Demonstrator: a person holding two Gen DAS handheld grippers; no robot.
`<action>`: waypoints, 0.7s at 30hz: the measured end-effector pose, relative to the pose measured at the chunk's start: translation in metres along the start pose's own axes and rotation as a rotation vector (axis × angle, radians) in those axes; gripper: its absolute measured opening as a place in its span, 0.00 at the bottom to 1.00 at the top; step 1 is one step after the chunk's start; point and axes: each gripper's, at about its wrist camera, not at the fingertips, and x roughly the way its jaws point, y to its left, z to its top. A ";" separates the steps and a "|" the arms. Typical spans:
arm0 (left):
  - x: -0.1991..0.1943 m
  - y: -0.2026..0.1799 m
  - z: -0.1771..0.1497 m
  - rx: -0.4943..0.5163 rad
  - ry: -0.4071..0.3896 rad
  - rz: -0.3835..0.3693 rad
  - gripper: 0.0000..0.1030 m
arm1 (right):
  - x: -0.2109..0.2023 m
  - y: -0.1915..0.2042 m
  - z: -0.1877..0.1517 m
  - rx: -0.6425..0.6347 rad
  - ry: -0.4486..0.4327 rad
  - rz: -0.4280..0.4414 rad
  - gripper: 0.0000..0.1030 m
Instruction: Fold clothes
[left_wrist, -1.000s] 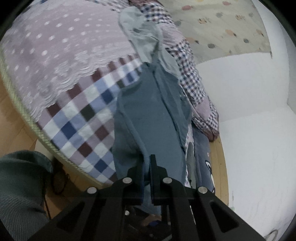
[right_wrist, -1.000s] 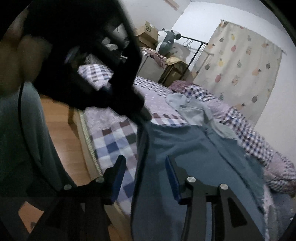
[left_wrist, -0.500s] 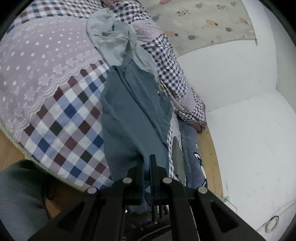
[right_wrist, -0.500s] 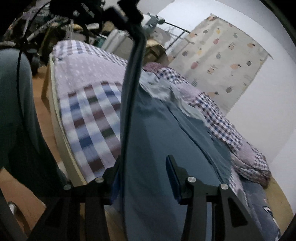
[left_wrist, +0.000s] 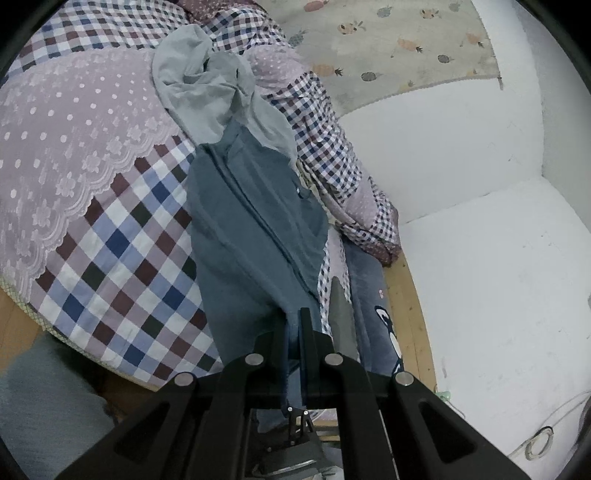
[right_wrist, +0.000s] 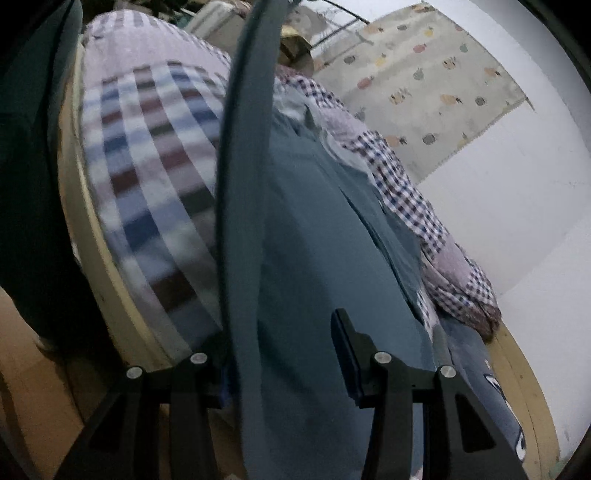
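A dark blue-grey garment lies stretched along the checked bedspread, its near end lifted off the bed. My left gripper is shut on that near edge. In the right wrist view the same garment fills the middle, with a taut edge rising up the frame. My right gripper is open, its jaws wide apart, with the cloth hanging between them. A light grey garment lies crumpled at the far end of the blue one.
A checked and lilac lace bedspread covers the bed. A rumpled checked quilt lies along the right side by the white wall. Dark blue printed clothing hangs at the bed's wooden edge.
Both grippers have swung and drawn back from the bed with the blue garment, which now hangs straighter. The left stays shut on it; the right stays open.
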 end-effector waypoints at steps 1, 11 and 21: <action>-0.001 -0.002 0.001 0.003 -0.004 -0.002 0.02 | 0.003 -0.002 -0.005 0.003 0.013 -0.008 0.47; -0.010 -0.020 0.020 0.010 -0.073 -0.029 0.02 | 0.020 -0.011 -0.056 -0.064 0.128 -0.104 0.47; -0.011 -0.030 0.033 0.029 -0.091 -0.029 0.02 | 0.013 -0.058 -0.108 -0.126 0.245 -0.164 0.46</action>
